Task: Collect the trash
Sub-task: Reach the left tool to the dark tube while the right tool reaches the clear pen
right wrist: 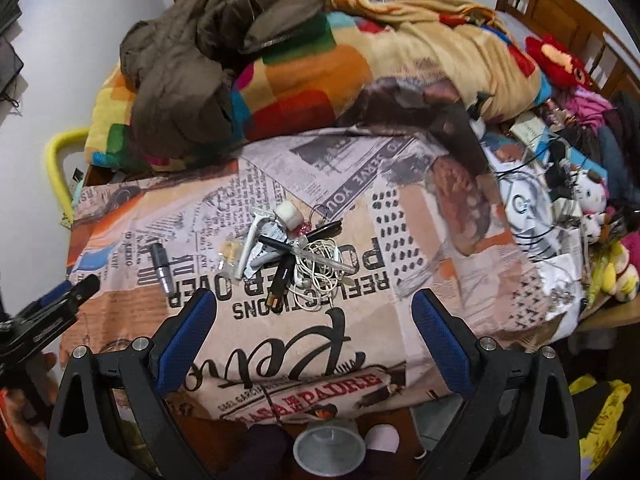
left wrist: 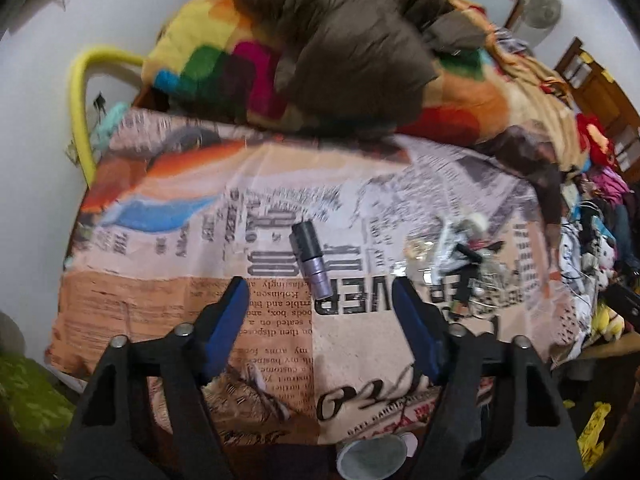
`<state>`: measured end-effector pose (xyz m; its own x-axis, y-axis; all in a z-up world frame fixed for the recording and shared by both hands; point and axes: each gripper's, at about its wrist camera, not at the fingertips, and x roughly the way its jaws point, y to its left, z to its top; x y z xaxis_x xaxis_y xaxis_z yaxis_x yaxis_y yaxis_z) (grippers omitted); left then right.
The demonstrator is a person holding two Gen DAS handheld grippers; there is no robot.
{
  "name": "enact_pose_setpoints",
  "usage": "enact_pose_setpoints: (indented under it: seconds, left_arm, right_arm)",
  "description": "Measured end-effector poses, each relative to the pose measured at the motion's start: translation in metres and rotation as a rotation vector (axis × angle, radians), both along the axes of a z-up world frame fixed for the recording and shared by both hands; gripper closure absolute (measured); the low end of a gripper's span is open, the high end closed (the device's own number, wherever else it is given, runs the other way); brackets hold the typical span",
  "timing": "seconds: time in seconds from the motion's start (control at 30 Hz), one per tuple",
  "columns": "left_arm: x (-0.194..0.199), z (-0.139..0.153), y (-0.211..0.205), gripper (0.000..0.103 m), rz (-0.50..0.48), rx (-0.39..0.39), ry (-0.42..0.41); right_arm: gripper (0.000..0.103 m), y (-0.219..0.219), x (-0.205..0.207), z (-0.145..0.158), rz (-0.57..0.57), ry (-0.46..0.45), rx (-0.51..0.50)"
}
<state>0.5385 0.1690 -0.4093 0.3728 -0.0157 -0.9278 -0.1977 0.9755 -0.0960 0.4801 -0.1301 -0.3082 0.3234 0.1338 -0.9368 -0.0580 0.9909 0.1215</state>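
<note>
Left tongs (left wrist: 320,292), lower half of the left wrist view: two matte black angular arms, each with a triangular cut-out, tipped with blue pads (left wrist: 236,300). Round silver screw heads sit at the joints, two per arm. Right tongs (right wrist: 314,306), lower half of the right wrist view: the same build, with textured blue pads (right wrist: 200,312) and silver screws. At the left edge of the right wrist view, the left tongs appear side-on, black with a blue strip.
</note>
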Motion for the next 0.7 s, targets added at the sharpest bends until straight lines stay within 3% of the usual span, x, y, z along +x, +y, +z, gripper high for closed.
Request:
enact_pose_setpoints:
  seconds: [0.2, 0.33, 0.5, 0.6, 0.7]
  left_arm:
    - [0.025, -0.058, 0.006, 0.037, 0.051, -0.001, 0.034]
    - [0.044, -0.085, 0.012, 0.051, 0.061, 0.011, 0.05]
    - [0.06, -0.104, 0.018, 0.061, 0.046, 0.025, 0.047]
    - [0.064, -0.112, 0.02, 0.064, 0.047, 0.014, 0.038]
    - [0.067, -0.117, 0.024, 0.064, 0.056, -0.003, 0.023]
  right_arm:
    - [0.024, 0.008, 0.022, -0.053, 0.027, 0.028, -0.01]
    - [0.035, 0.006, 0.036, -0.081, 0.016, 0.042, 0.011]
    - [0.049, 0.001, 0.05, -0.099, 0.018, 0.029, 0.042]
    - [0.066, 0.004, 0.058, -0.11, 0.082, 0.051, 0.094]
    - [0.07, 0.013, 0.066, -0.118, 0.171, 0.064, 0.096]
